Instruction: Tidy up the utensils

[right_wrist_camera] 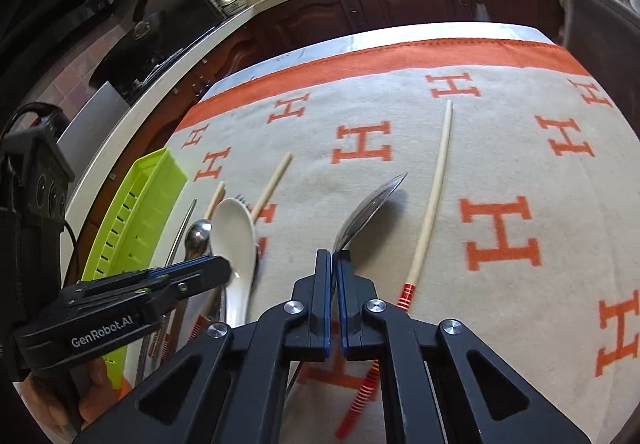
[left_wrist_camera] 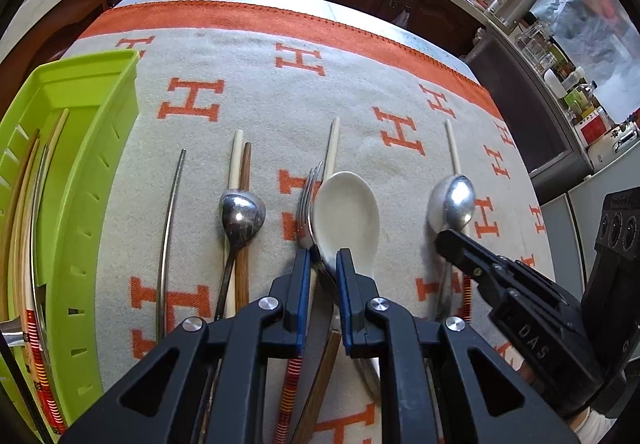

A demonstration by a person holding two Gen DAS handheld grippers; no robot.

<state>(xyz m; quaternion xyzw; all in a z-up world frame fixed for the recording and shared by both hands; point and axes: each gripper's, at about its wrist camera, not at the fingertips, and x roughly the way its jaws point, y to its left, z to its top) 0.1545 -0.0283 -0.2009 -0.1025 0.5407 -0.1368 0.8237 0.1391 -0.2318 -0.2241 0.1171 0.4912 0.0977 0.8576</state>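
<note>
Jaws of the right gripper [right_wrist_camera: 334, 264]: pressed together on the neck of a steel spoon [right_wrist_camera: 366, 209], bowl tipped on edge and raised off the cloth ahead of the tips; the tool slopes steeply down toward the table. Jaws of the left gripper [left_wrist_camera: 323, 258]: drawn close about the handle of a white ceramic spoon [left_wrist_camera: 347, 217], with a fork [left_wrist_camera: 309, 199] handle lying in the same gap; whether the pads press on the ceramic handle or the fork cannot be told. This tool also slopes steeply down. A bare hand shows at the lower left edge of the right wrist view, under the left tool.

Blanket [left_wrist_camera: 256, 91]: grey with orange H letters and an orange border, spread under both tools across the table.

Green slotted tray [left_wrist_camera: 100, 171]: well left of the left jaws, holding several long chopsticks.

Loose utensils, relative to the left jaws:
- second steel spoon [left_wrist_camera: 240, 213], left, lying over a pale and a brown chopstick [left_wrist_camera: 244, 228];
- single metal chopstick [left_wrist_camera: 170, 228], further left, between that spoon and the tray;
- pale chopstick [left_wrist_camera: 333, 143], ahead, tip past the fork tines.

Relative to the right jaws:
- pale chopstick with red-banded end [right_wrist_camera: 434, 195], just right, lying flat, running away from the tips.
</note>
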